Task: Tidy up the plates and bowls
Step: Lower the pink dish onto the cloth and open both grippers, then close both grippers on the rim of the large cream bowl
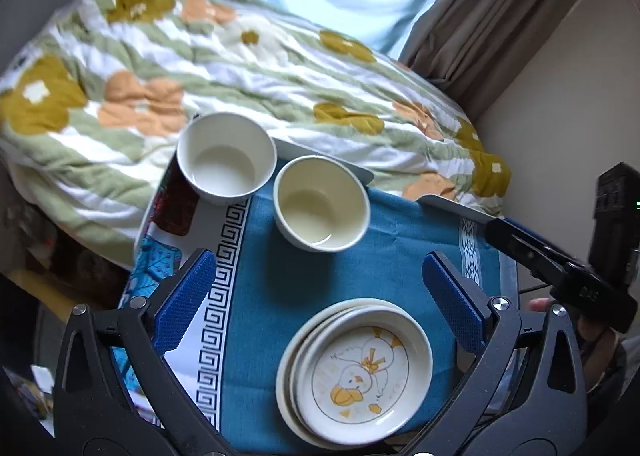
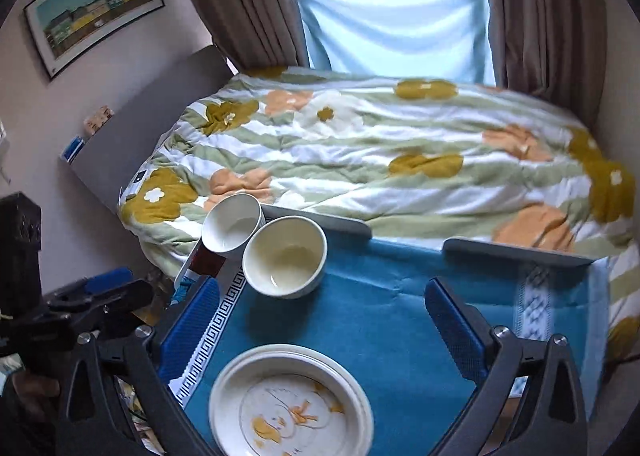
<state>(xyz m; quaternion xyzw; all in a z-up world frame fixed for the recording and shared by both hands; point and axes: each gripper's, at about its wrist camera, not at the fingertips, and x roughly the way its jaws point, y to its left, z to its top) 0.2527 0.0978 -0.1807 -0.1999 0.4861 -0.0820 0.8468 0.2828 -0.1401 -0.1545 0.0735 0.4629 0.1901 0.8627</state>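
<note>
Left gripper point(image 1: 320, 300) is spread wide, nothing between the blue pads point(image 1: 188, 296); it hangs above the table, framing the plate stack and the blue cloth. Right gripper point(image 2: 320, 320) is likewise released, pads point(image 2: 456, 328) well apart, holding nothing; it also sits above the table, over the plates.

Plate stack point(image 1: 356, 372): cream plates nested, top one carries an orange-and-white duck print; offset slightly so the rims below peek out on the left; sits at the near edge of the blue tablecloth point(image 1: 400, 240); in the right wrist view the same stack point(image 2: 292, 404) is at bottom centre, a bit motion-blurred.

Two bowls are at the far side of the cloth, upright, mouths up: white bowl point(image 1: 227, 158) further left, at the table's far-left corner; cream bowl point(image 1: 321, 203) just beside it to the right, nearer the centre; rims look touching or nearly so in the right wrist view, cannot tell which. Both well apart from the plates.

Cloth has a Greek-key border point(image 1: 218, 296) along its left side and a white patterned band on the right; grey table edge point(image 2: 516, 250) shows at the far side.

Beyond the table: bed with floral quilt point(image 2: 380, 160); brown curtains point(image 2: 240, 0); framed picture point(image 2: 94, 10) on the left wall.
</note>
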